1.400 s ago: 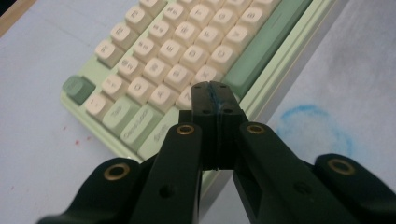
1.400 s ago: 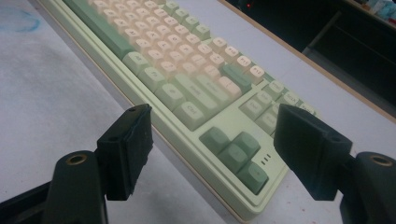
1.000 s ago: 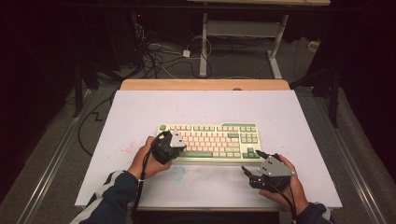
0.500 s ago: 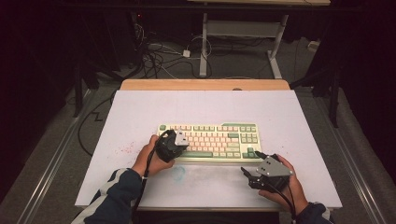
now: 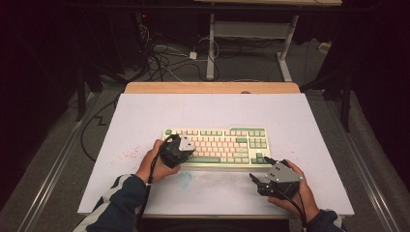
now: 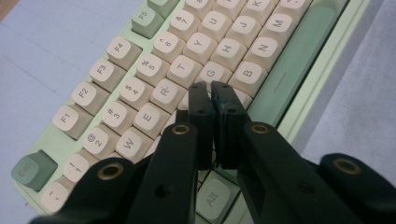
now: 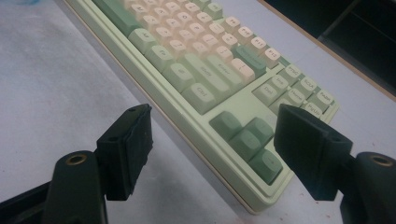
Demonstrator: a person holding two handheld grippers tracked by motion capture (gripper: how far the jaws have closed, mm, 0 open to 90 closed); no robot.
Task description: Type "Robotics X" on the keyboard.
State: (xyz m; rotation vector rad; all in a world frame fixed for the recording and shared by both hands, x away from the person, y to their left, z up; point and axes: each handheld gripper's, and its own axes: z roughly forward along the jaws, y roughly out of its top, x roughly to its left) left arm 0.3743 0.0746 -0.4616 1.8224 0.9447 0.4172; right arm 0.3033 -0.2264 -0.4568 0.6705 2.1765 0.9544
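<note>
On the white table point(image 5: 145, 121) your keyboard point(image 5: 217, 145) lies mid-table; your left gripper point(image 6: 209, 86), jaws pressed together, seems to touch the keys near G, while your right gripper point(image 7: 212, 140) hangs spread beside its arrow-key corner

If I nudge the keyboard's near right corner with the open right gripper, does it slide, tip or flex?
The keyboard lies flat on the smooth white table cover, so it probably slides rather than tips. Its thick green case looks rigid, so flexing is unlikely. With the shut left gripper on the keys, it may pivot there.
</note>
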